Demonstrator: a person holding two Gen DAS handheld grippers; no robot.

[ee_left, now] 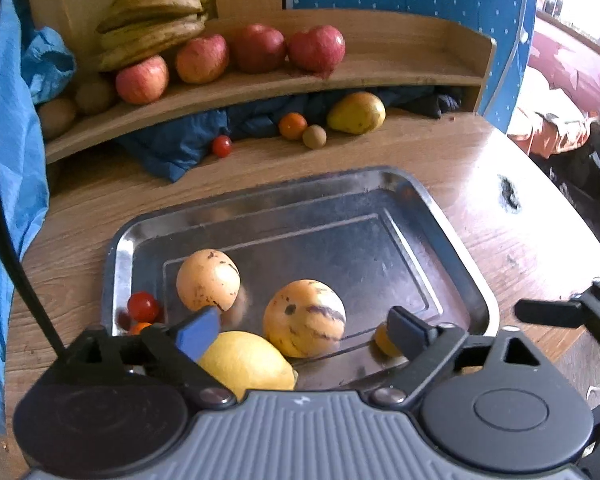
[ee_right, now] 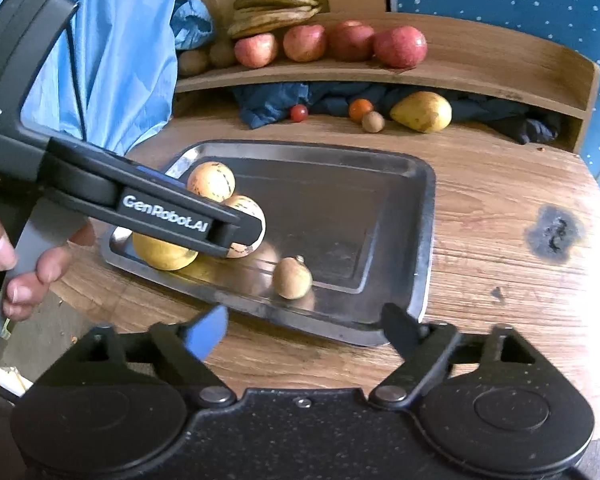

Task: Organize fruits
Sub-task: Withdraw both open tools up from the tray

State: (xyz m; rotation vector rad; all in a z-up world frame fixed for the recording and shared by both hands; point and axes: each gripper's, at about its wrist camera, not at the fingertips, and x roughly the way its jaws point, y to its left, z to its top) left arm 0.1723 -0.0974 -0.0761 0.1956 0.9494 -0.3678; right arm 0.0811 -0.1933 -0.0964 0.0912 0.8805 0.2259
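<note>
A steel tray (ee_left: 452,240) (ee_right: 420,208) on the wooden table holds two striped pepino melons (ee_left: 304,318) (ee_left: 208,280), a lemon (ee_left: 248,364), a cherry tomato (ee_left: 142,306) and a small brown fruit (ee_right: 292,278). My left gripper (ee_left: 300,328) is open over the tray's near end, jaws either side of the nearer melon. My right gripper (ee_right: 304,328) is open and empty, just short of the tray's near rim. On the table behind lie a pear (ee_left: 356,114), a tangerine (ee_left: 293,125), a kiwi (ee_left: 314,136) and a tomato (ee_left: 222,146).
A curved wooden shelf (ee_left: 400,76) at the back carries bananas (ee_left: 152,20), several apples (ee_left: 260,48) and kiwis (ee_left: 94,94). Dark blue cloth (ee_left: 180,144) lies under it. A blue plastic sheet (ee_left: 16,120) hangs at left. A dark burn mark (ee_right: 554,232) is right of the tray.
</note>
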